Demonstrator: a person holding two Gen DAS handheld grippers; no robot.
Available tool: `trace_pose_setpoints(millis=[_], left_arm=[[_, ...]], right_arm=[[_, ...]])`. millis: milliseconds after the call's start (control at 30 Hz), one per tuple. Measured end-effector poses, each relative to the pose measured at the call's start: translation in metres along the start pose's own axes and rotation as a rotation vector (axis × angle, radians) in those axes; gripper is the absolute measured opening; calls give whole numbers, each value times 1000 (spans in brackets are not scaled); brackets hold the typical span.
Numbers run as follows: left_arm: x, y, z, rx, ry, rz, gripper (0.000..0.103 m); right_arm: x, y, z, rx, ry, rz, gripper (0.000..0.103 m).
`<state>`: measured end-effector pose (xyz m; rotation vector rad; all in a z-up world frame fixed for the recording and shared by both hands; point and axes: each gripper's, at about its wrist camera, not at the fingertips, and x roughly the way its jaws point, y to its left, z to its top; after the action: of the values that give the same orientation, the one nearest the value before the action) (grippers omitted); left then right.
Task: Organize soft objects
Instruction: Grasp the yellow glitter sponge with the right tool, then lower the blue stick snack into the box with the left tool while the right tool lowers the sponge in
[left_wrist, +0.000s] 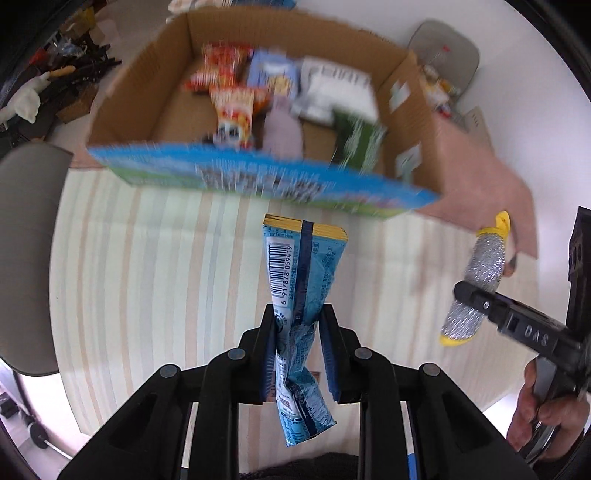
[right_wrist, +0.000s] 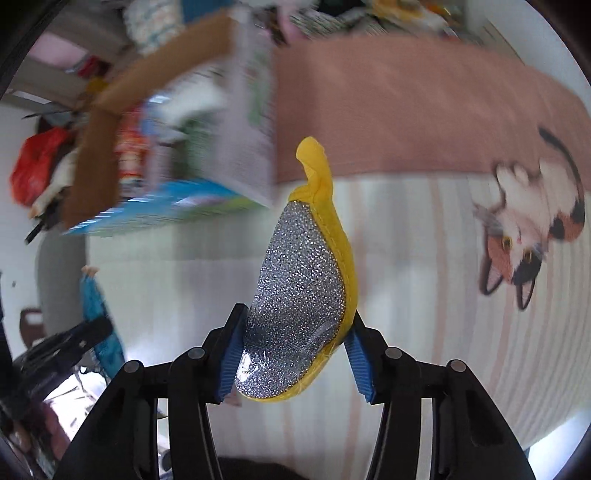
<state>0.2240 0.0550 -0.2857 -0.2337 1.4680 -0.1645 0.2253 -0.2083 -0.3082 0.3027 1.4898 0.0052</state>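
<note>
Pinching blue packet (left_wrist: 295, 295) btwn left fingers (left_wrist: 271, 343); scrubber (right_wrist: 299, 295) btwn right.

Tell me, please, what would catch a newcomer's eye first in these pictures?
First the blue snack packet, pinched in the left gripper above the striped mat. Next the glittery silver and yellow scrubber, clamped in the right gripper. Behind them stands an open cardboard box holding packets.

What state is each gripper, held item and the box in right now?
left gripper: shut on the blue snack packet.
blue snack packet: lifted, crumpled at the grip.
right gripper: shut on the silver and yellow scrubber.
silver and yellow scrubber: held off the mat.
cardboard box: open, several packets inside.
</note>
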Motion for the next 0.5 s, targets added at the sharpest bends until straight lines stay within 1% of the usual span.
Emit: trace_pose_setpoints(millis=[100, 167, 200, 233, 333, 367, 400, 433, 500], left_arm=[[-30, 0, 23, -2, -40, -36, 20], [-40, -1, 37, 14, -53, -35, 20], [-40, -1, 51, 20, -62, -31, 20], [-45, 2, 62, 31, -67, -22, 20], [-54, 16, 103, 58, -78, 9, 20], [-54, 21, 119, 64, -72, 19, 20], [-58, 26, 128, 68, -66, 28, 20], [-57, 34, 147, 65, -56, 43, 20], [-53, 43, 171, 74, -34, 61, 20]], right_arm=[[-35, 27, 11, -67, -49, 26, 53], [-49, 47, 24, -101, -72, 30, 53], [-40, 74, 37, -115, -82, 22, 53], [-48, 80, 45, -131, -91, 11, 53], [-55, 103, 75, -168, -94, -15, 53], [-53, 112, 87, -184, -91, -35, 53], [-44, 128, 98, -193, -88, -55, 53], [-40, 133, 112, -198, -82, -78, 53], [-28, 142, 138, -200, -55, -112, 53]])
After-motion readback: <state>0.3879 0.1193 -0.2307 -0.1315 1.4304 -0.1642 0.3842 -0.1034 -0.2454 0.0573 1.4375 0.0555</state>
